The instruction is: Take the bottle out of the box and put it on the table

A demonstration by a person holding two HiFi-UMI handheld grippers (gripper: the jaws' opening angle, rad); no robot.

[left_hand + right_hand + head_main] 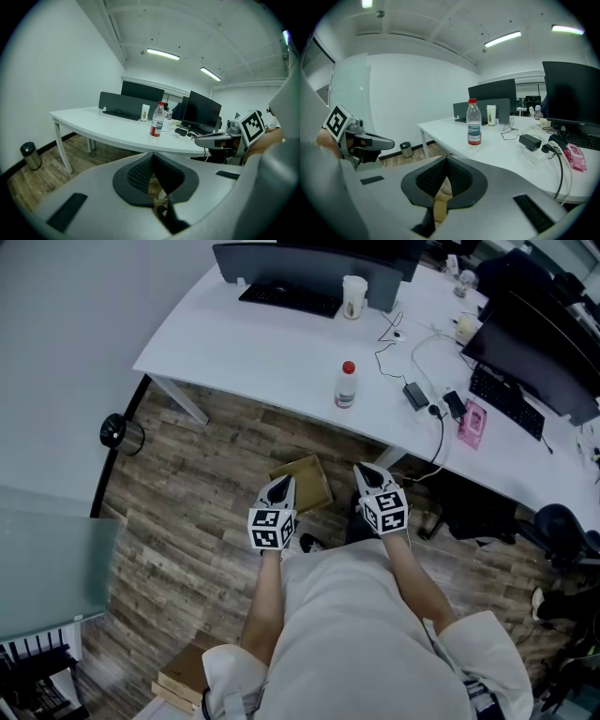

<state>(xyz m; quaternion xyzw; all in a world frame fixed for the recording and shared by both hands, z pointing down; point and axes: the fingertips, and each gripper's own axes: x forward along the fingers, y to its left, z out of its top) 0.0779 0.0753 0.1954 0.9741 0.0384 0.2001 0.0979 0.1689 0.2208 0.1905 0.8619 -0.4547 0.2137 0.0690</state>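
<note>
Two closed hand-held grippers, one box, one bottle on table.

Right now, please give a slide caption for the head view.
Bottle stands on the table; left gripper and right gripper, jaws shut, hover by the cardboard box on the floor.

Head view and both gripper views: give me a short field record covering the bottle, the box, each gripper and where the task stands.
bottle: upright on the white table, red cap on, neither gripper touching it
box: cardboard, on the wooden floor, just ahead of both grippers
left gripper: jaws together, nothing held
right gripper: jaws together, nothing held
task status: bottle is out of the box and on the table; appears done
</note>
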